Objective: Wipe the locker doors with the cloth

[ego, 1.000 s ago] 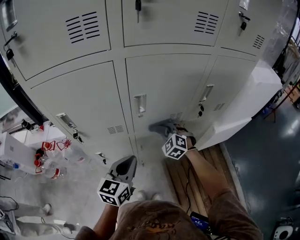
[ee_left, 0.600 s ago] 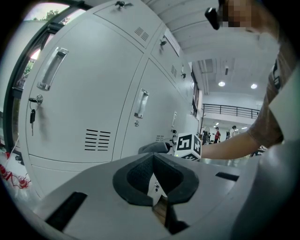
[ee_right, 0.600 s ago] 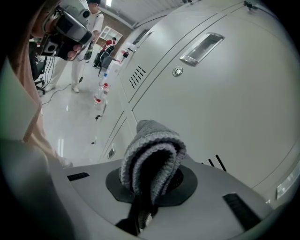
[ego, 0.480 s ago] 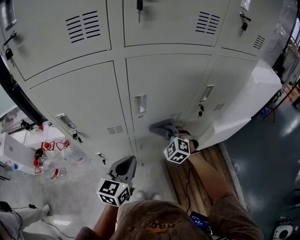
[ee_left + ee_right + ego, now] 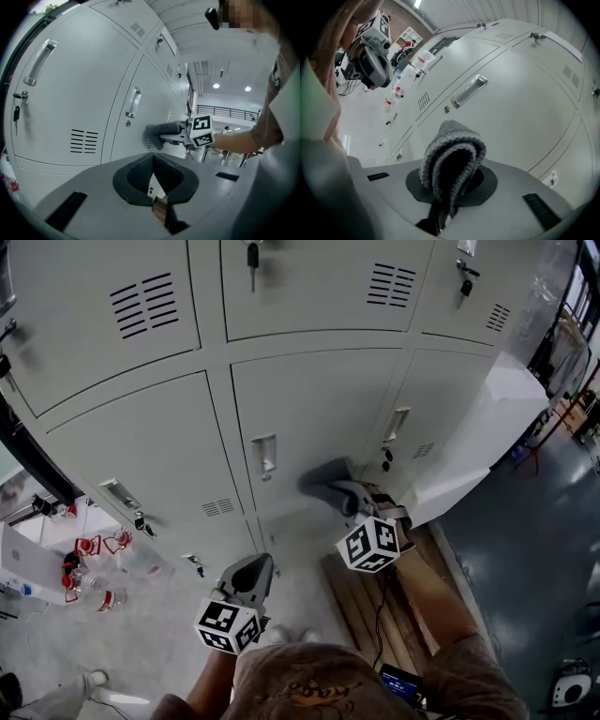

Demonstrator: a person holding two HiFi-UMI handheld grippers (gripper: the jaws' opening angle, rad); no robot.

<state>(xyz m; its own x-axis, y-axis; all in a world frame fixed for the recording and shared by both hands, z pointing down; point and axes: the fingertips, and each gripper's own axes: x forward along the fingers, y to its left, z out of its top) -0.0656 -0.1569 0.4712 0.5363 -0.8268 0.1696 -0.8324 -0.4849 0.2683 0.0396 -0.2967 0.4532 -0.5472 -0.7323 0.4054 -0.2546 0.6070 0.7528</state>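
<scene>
Cloth (image 5: pixel 452 154), grey and knitted, is folded over and clamped between the closed jaws of the right gripper (image 5: pixel 449 190). Its rounded end sits at the lower part of the middle locker door (image 5: pixel 309 399), below and right of that door's handle (image 5: pixel 265 456). The left gripper (image 5: pixel 246 577) hangs lower and nearer the person, jaws together on nothing, apart from the lockers. Farther left, bottles (image 5: pixel 89 582) stand on the floor.

Wooden pallet (image 5: pixel 352 610) lying on grey floor (image 5: pixel 525 549). Plastic bottles (image 5: pixel 89 585) (red caps, red labels) standing clustered at far left. White slab (image 5: pixel 487 427) leaning at right. Ceiling lights (image 5: pixel 216 86) glowing above railing (image 5: pixel 229 111) in far background.
</scene>
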